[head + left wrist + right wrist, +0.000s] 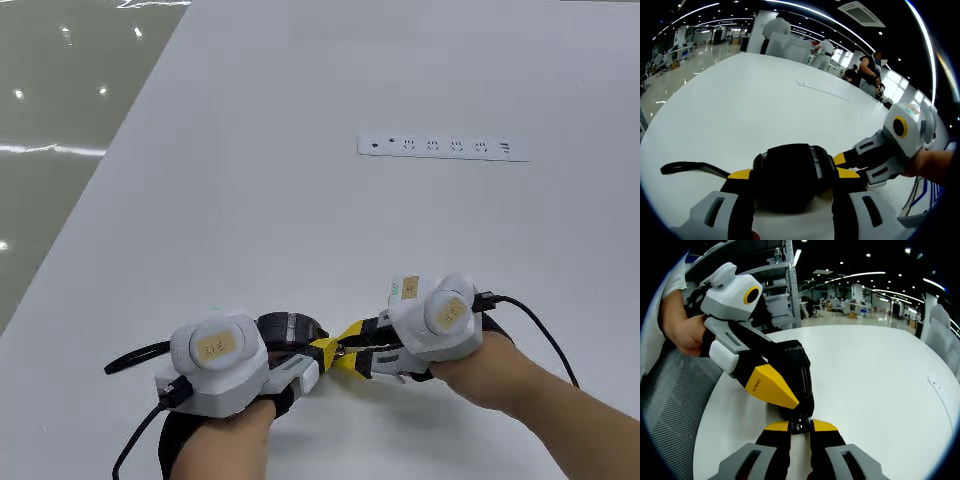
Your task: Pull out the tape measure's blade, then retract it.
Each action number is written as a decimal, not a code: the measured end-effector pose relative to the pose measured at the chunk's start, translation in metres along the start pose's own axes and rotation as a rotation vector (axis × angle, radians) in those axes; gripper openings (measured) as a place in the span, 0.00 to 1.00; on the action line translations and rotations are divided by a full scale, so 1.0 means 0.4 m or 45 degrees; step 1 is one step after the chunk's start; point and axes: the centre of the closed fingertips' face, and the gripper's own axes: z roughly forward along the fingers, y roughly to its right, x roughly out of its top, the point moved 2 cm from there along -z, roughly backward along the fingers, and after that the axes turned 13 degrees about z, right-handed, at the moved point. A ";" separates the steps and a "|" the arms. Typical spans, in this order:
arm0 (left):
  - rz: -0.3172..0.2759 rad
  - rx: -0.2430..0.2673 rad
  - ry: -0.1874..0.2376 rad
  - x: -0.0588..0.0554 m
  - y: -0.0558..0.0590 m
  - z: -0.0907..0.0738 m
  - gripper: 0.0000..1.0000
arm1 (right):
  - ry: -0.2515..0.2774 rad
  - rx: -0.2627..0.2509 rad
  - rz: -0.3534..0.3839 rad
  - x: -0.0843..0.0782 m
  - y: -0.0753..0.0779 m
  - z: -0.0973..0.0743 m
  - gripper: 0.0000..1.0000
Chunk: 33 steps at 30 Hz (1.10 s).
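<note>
Clamping the black tape measure (790, 162) in my left gripper (793, 175), my right gripper (800, 427) pinching its blade tip (800, 422), white table (300, 200).

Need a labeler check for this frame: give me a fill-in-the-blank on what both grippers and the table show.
1. The left gripper clamps the ___ rounded plastic tape measure.
2. The right gripper, with ___ jaw tips, pinches the small dark blade tip at the case.
3. The tape measure's thin black strap lies loose on the ___ table.
4. The long white power strip is touched by ___ gripper.
Missing: black, yellow, white, neither.
</note>
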 end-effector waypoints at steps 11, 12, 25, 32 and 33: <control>0.011 -0.006 0.015 0.000 0.003 -0.002 0.60 | 0.007 -0.007 0.050 -0.003 -0.006 -0.001 0.15; 0.011 -0.009 0.015 0.000 0.003 -0.003 0.60 | 0.010 -0.008 0.057 -0.003 -0.006 -0.001 0.15; 0.051 -0.021 0.021 0.005 -0.005 -0.018 0.61 | 0.037 -0.055 0.129 0.002 0.001 -0.022 0.30; 0.104 -0.038 0.038 0.003 -0.011 -0.042 0.63 | 0.100 -0.100 0.203 0.005 -0.007 -0.047 0.35; 0.113 -0.042 0.032 0.000 -0.011 -0.043 0.63 | 0.105 -0.101 0.203 0.006 -0.009 -0.049 0.35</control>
